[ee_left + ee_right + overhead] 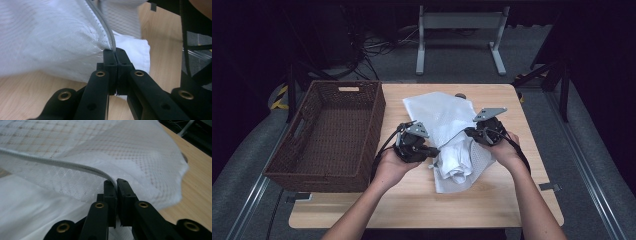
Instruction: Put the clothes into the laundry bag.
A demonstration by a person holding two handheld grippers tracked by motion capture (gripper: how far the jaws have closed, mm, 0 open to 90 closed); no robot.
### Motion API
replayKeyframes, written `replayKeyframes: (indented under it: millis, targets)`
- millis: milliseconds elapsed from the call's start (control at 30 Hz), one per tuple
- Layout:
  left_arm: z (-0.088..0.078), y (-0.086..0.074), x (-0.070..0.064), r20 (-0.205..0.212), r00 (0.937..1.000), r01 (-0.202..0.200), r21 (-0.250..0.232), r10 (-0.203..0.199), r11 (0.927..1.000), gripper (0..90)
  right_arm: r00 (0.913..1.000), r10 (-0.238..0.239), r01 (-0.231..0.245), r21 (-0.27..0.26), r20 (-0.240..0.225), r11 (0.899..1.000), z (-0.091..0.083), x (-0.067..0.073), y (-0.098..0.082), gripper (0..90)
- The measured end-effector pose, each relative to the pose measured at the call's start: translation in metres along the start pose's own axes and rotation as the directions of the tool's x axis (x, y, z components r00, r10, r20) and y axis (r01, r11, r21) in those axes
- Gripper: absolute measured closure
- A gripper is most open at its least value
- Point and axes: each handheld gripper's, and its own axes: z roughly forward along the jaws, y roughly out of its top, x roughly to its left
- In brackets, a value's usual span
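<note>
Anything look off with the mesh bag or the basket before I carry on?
Nothing looks damaged or spilled. The mesh bag lies rumpled on the table with white cloth bulging out of its open end. The left gripper and right gripper each pinch its zipper edge. The basket sits square at the table's left.

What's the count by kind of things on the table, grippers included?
Wicker basket: 1
White mesh laundry bag: 1
White garment in the bag: 1
Grippers: 2, left gripper and right gripper, each with jaws shut on the bag's zipper edge
Total: 5
</note>
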Motion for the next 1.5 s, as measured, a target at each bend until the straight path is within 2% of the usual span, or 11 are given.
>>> replayKeyframes:
  millis: [167,233,367,467,633,733,867,1000,1133,1333,1500]
  targets:
    - [0.008,0.002,-0.001,0.018,0.9997,0.017,0.005,-0.017,0.9998,89.3,0.9998,0.016,-0.016,0.010,0.011,1.000,-0.007,-0.001,-0.002,72.1]
    - [0.011,0.003,0.000,0.018,0.9995,0.027,0.007,-0.027,0.9996,89.3,0.9972,0.073,-0.073,-0.002,-0.017,0.997,-0.016,-0.003,-0.008,64.5]
    - [0.014,0.004,0.000,0.018,0.9993,0.033,0.020,-0.034,0.9993,89.3,0.9875,0.128,-0.132,-0.040,-0.093,0.990,-0.040,0.002,-0.025,51.7]
    - [0.016,0.004,-0.001,0.016,0.9991,0.040,0.022,-0.040,0.9990,89.3,0.9760,0.159,-0.168,-0.050,-0.149,0.985,-0.056,0.013,-0.037,41.8]
    - [0.018,0.004,-0.002,0.015,0.9987,0.048,0.032,-0.049,0.9983,89.3,0.9690,0.170,-0.181,-0.048,-0.179,0.982,-0.065,0.030,-0.048,33.6]
    - [0.018,0.003,-0.003,0.018,0.9986,0.050,0.033,-0.050,0.9982,89.3,0.9596,0.200,-0.216,-0.063,-0.198,0.974,-0.067,0.039,-0.046,31.4]
    - [0.018,0.001,-0.002,0.015,0.9986,0.050,0.026,-0.050,0.9984,89.3,0.9630,0.193,-0.207,-0.061,-0.188,0.976,-0.057,0.053,-0.035,28.8]
    - [0.018,-0.001,-0.003,0.017,0.9984,0.053,0.025,-0.054,0.9983,89.3,0.9679,0.186,-0.191,-0.018,-0.169,0.981,-0.038,0.061,-0.032,28.4]
    - [0.018,-0.002,-0.004,0.023,0.9985,0.049,0.032,-0.050,0.9983,89.3,0.9792,0.157,-0.152,0.050,-0.128,0.987,-0.020,0.066,-0.041,28.2]
    - [0.024,-0.004,-0.006,0.033,0.9983,0.046,0.052,-0.048,0.9976,89.3,0.9821,0.148,-0.133,0.131,-0.116,0.982,0.006,0.067,-0.056,24.8]
    - [0.024,-0.006,-0.005,0.028,0.9983,0.049,0.052,-0.051,0.9974,89.3,0.9822,0.147,-0.126,0.170,-0.117,0.977,0.019,0.068,-0.065,30.8]
